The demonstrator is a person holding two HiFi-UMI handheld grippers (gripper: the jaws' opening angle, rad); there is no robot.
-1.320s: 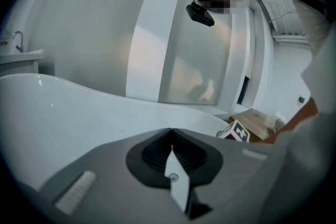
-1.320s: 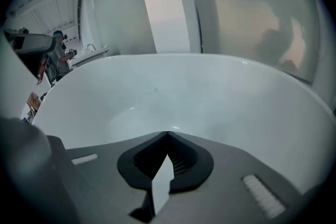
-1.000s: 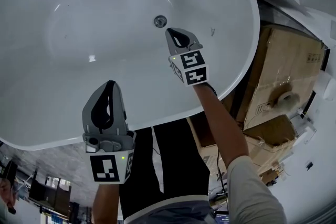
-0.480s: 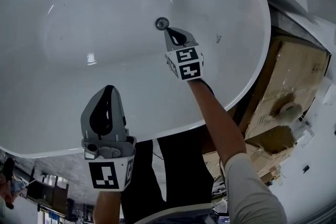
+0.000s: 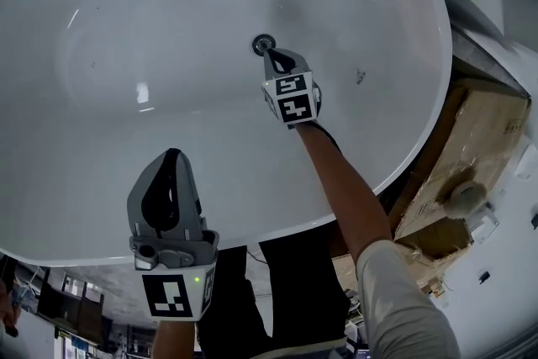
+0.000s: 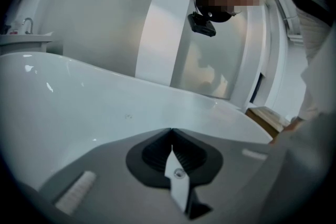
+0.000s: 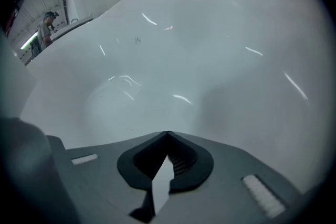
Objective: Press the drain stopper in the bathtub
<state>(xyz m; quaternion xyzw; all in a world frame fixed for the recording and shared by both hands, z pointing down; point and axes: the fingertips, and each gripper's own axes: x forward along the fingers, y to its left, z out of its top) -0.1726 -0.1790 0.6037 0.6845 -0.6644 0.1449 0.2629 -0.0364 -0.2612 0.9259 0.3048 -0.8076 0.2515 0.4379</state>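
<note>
Round metal drain stopper (image 5: 263, 44) on bathtub (image 5: 126, 139) floor

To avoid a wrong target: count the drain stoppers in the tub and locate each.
1: the stopper sits on the tub floor, right by the tip of the shut right gripper. No other shows.

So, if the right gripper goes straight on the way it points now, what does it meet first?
Probably the drain stopper: the right gripper, jaws together, points at it from close by in the head view; depth unclear.
</note>
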